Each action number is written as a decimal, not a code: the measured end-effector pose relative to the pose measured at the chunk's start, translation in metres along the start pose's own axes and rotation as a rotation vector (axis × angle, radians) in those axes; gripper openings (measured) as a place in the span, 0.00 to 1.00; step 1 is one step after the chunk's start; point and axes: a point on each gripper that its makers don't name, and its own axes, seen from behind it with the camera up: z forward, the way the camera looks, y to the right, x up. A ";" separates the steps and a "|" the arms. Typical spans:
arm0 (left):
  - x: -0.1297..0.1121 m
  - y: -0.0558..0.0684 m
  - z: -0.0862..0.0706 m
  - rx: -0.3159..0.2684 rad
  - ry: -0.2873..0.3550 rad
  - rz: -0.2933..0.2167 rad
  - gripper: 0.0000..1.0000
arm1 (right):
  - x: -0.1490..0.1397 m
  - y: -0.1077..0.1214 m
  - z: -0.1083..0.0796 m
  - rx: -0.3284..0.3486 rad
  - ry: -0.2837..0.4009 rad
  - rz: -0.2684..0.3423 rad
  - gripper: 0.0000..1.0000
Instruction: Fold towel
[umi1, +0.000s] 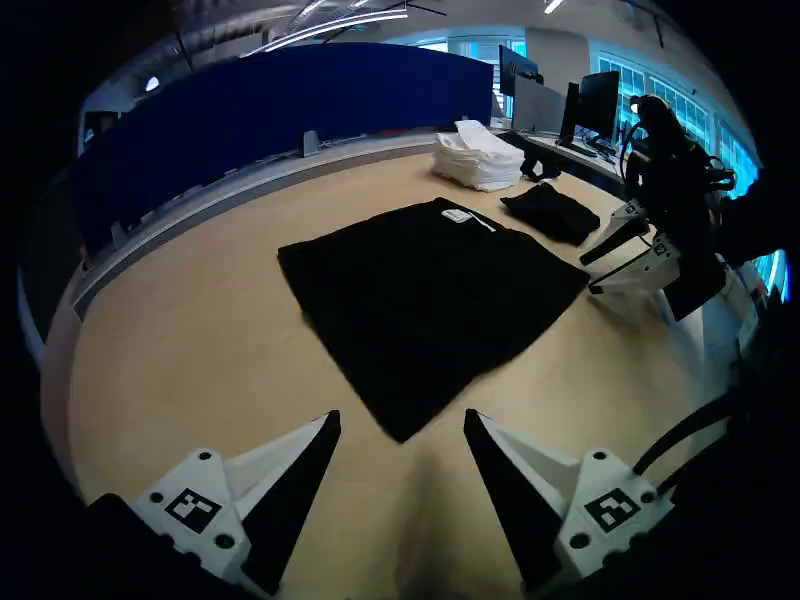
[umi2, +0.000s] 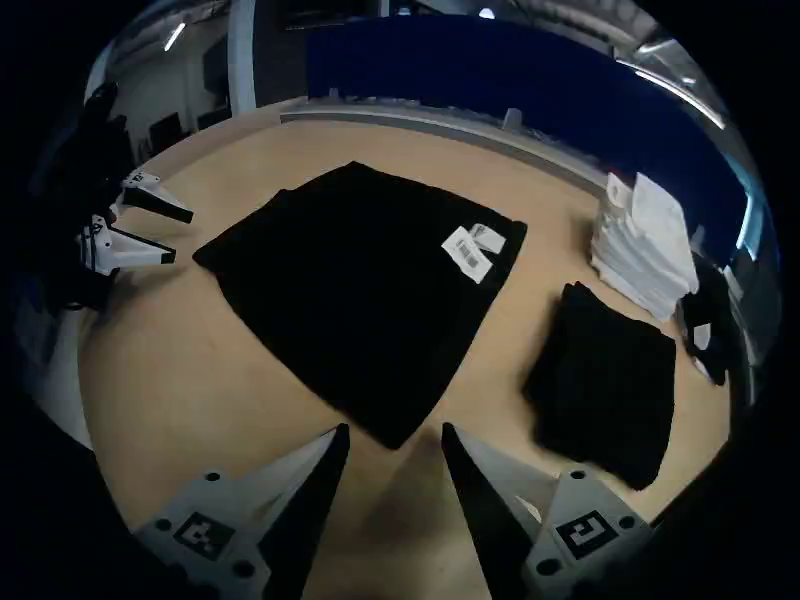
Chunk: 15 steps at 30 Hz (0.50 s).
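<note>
A black towel (umi1: 430, 295) lies spread flat on the light wooden table (umi1: 180, 340), with a white tag (umi1: 457, 214) near its far edge. In the left gripper view my left gripper (umi1: 402, 440) hovers open just before the towel's near corner, nothing between its fingers. The right gripper (umi1: 597, 272) shows farther off at the towel's right side, held by a person's hand. In the right gripper view the same towel (umi2: 365, 290) with its tag (umi2: 468, 248) lies ahead, and my right gripper (umi2: 396, 445) stands open at another corner. The left gripper (umi2: 165, 235) appears at the far left.
A folded black towel (umi2: 610, 385) lies to the right of the spread one, also seen as the folded black towel (umi1: 550, 210). A stack of white towels (umi1: 478, 155) sits behind it. Monitors (umi1: 590, 105) and a blue partition (umi1: 280, 110) line the table's far side.
</note>
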 end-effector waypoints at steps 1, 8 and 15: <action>0.001 0.000 0.000 0.000 0.001 0.000 0.92 | 0.000 0.000 0.000 0.001 -0.002 0.001 0.66; 0.006 0.000 0.001 0.000 0.010 -0.007 0.92 | -0.003 -0.002 0.002 0.009 -0.013 0.006 0.39; 0.009 -0.002 -0.001 0.000 0.013 -0.008 0.92 | -0.003 -0.004 0.002 0.019 -0.014 0.023 0.29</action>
